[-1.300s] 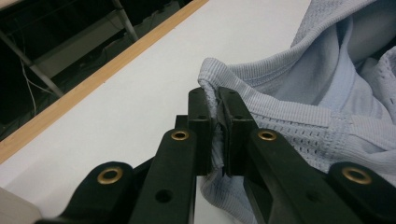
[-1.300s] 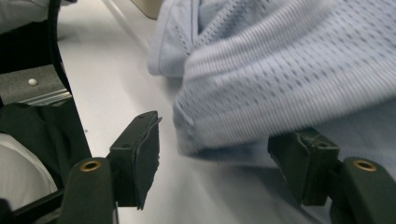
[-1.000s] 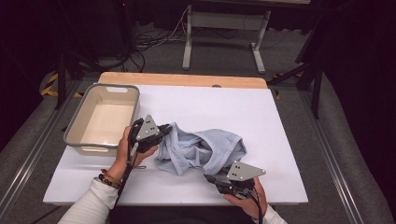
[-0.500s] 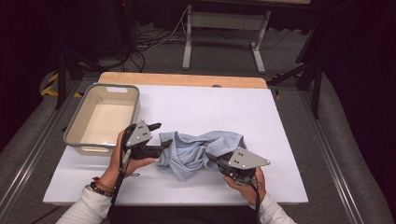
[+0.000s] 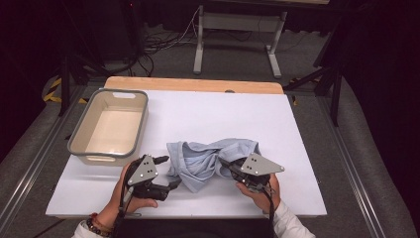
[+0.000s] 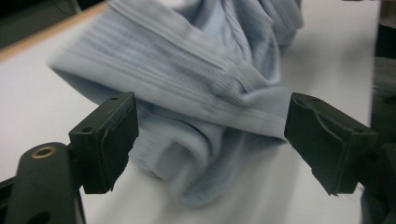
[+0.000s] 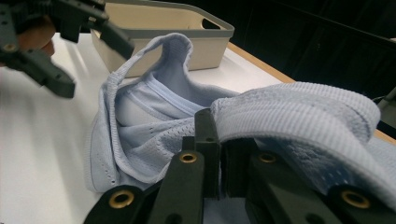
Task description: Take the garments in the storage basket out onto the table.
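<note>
Work judged at an early stage: crumpled light-blue mesh fabric garment (image 5: 210,161) lay bunched on the white rectangular table top (image 5: 297,129), not yet spread, folded or placed in the container.

Right black two-jaw gripper (image 5: 229,166), at the garment's near right edge: jaws clenched together, grasping a ribbed hem band of the garment (image 7: 299,112), seen pinched between them in the right gripper view.

Left black two-jaw gripper (image 5: 167,171), just beside the garment's near left edge: jaws released and spread wide, one black pad (image 6: 105,140) on each side of a rolled fold (image 6: 205,135), not gripping it; contact could not be told owing to blur.

Beige rectangular plastic tub with grey rim (image 5: 110,126), beyond and left of the garment, apart from it, held nothing.

Remaining, by judgement: closing the left gripper on the fold, then lifting or straightening the garment.
</note>
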A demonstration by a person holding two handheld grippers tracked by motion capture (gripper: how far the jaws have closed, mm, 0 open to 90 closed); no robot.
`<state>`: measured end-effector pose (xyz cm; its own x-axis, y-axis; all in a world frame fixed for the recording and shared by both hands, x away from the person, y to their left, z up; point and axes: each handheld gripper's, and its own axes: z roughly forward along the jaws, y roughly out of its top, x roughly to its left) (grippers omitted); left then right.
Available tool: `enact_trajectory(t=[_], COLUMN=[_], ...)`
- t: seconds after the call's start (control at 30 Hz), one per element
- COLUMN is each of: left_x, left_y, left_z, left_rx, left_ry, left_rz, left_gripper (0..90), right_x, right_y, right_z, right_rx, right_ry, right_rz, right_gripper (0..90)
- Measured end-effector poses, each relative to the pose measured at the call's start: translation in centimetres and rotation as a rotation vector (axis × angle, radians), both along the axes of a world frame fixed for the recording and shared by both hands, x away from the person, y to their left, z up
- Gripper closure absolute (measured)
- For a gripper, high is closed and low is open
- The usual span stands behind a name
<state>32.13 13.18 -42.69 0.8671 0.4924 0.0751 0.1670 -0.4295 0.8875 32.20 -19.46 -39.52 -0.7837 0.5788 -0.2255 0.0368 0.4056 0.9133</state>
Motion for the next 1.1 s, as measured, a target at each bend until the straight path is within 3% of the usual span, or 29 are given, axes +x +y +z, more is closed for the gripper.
enact_trajectory(t=[0.03, 0.13, 0.27, 0.33, 0.43, 0.53, 0.57, 0.6, 0.67, 0.83, 1.0, 1.1], left_x=[-0.1, -0.2, 0.4, 0.4, 0.1, -0.5, -0.8, -0.9, -1.4, -1.1, -0.3, -0.1], left_y=[-0.4, -0.8, -1.3, -1.5, -1.7, -1.6, -1.5, -1.5, -1.6, -3.3, -4.9, -5.0], left_z=[-0.8, -1.5, -2.4, -2.7, -2.4, -1.7, -1.3, -1.1, -0.5, -0.4, -0.8, -0.8], left_rx=[0.019, 0.042, 0.023, 0.03, 0.015, -0.017, -0.037, -0.047, -0.06, -0.036, -0.01, -0.004], left_ry=[0.04, 0.056, 0.122, 0.13, 0.114, 0.067, 0.051, 0.04, 0.001, 0.012, 0.017, 0.014], left_rz=[-0.023, -0.03, -0.051, -0.06, -0.087, -0.099, -0.119, -0.133, -0.136, -0.184, -0.198, -0.204], left_gripper=[19.6, 21.4, 21.5, 21.8, 25.5, 31.7, 36.8, 47.7, 52.8, 55.0, 64.6, 80.2], right_x=[0.0, 0.0, 0.1, 0.1, 0.1, 0.1, 0.1, 0.0, 0.0, 0.0, 0.0, 0.0], right_y=[0.0, -0.1, -0.1, -0.1, -0.2, -0.2, -0.2, -0.2, -0.2, -0.1, 0.0, -0.2], right_z=[0.0, -0.1, -0.2, -0.3, -0.4, -0.4, -0.4, -0.4, -0.3, -0.3, -0.3, -0.3], right_rx=[-0.001, -0.001, 0.001, -0.003, -0.008, -0.01, -0.009, -0.01, -0.009, -0.009, -0.012, -0.008], right_ry=[0.0, -0.001, 0.004, 0.003, 0.001, 0.002, 0.002, 0.002, -0.002, -0.004, -0.003, 0.003], right_rz=[-0.001, -0.005, -0.006, -0.01, -0.012, -0.015, -0.017, -0.017, -0.019, -0.019, -0.017, -0.013], right_gripper=[86.7, 86.7, 86.6, 86.5, 86.5, 86.5, 86.5, 86.5, 86.4, 86.4, 86.4, 86.5])
